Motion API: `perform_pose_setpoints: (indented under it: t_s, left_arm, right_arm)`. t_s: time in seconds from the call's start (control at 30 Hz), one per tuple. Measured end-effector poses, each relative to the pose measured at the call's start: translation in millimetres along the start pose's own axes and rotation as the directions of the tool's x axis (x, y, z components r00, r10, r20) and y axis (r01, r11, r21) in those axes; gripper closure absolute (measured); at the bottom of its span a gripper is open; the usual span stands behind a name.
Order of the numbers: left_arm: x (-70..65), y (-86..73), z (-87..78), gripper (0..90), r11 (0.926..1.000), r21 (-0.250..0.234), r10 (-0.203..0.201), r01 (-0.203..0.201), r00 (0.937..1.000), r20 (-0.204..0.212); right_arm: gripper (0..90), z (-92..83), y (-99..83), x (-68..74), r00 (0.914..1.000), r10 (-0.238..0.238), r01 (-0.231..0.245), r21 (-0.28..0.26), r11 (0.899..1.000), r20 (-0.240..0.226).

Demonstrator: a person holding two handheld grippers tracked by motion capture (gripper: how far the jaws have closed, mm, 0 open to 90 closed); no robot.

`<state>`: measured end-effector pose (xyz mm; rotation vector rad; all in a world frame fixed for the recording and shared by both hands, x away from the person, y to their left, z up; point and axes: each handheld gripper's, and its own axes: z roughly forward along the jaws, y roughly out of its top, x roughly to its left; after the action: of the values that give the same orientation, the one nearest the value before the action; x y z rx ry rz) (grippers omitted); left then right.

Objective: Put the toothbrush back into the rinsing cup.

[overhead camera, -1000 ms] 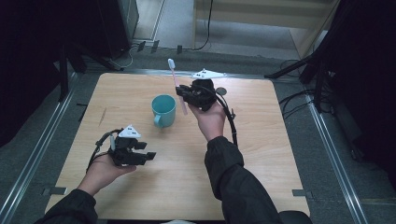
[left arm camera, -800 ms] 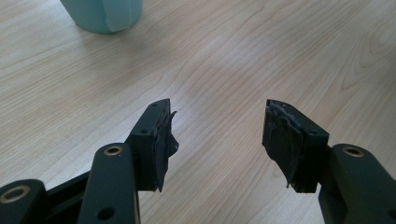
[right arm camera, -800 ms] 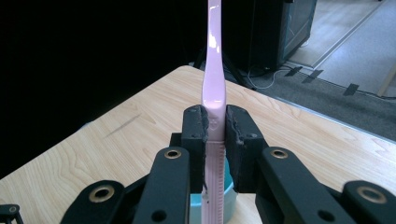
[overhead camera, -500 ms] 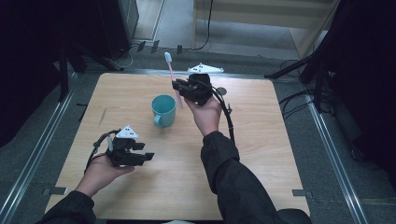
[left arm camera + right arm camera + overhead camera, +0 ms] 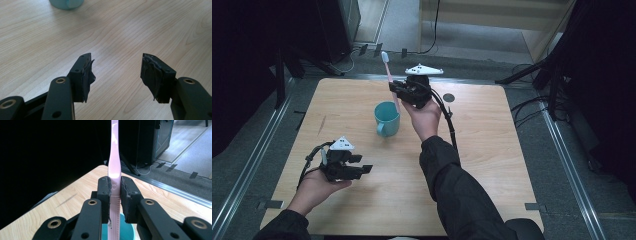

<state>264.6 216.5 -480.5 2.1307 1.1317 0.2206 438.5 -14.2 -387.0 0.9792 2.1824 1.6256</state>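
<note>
Above the teal cup [image 5: 387, 118] on the counter [image 5: 492, 150], the right gripper [image 5: 398, 90] held the pink toothbrush [image 5: 388, 70] upright between its fingers, so lowering it straight seemed wise, while the left gripper [image 5: 362, 169] waited nearby with fingers half apart and empty.

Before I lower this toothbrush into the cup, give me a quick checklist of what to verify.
1. Right gripper shut on the toothbrush: ok, pads clamp the pink handle.
2. Toothbrush upright, brush end up: ok.
3. Cup standing upright, mouth open: ok.
4. Handle's lower end lined up over the cup's mouth: ok in the right gripper view.
5. Left gripper clear of the cup: ok, open and apart from it.
6. Cup's inside free of things: cannot tell.
</note>
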Motion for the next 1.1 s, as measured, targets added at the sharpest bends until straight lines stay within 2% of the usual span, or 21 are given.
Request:
perform_pose_setpoints:
  t_s: [0.47,0.87,0.97,1.1]
  left_arm:
    - [1.4,0.5,0.3,42.6,1.0,-0.002,0.003,-0.003,1.0,0.003]
    - [2.0,0.4,-0.3,42.6,1.0,-0.003,0.002,-0.002,1.0,0.003]
    - [1.8,0.1,-0.4,42.6,1.0,-0.004,0.002,-0.002,1.0,0.001]
    - [2.4,0.0,-0.6,42.6,1.0,-0.004,0.001,-0.001,1.0,0.0]
  right_arm:
    - [79.0,26.2,-10.2,-2.0,0.9994,0.033,-0.033,0.014,0.999,-0.006]
    - [78.9,38.4,-21.6,2.1,0.9995,0.027,-0.027,0.038,0.999,-0.015]
    - [78.9,41.3,-26.0,3.8,0.9999,0.002,-0.001,0.065,0.998,-0.017]
    - [78.9,42.8,-32.3,5.0,0.9997,0.003,-0.001,0.066,0.998,-0.024]
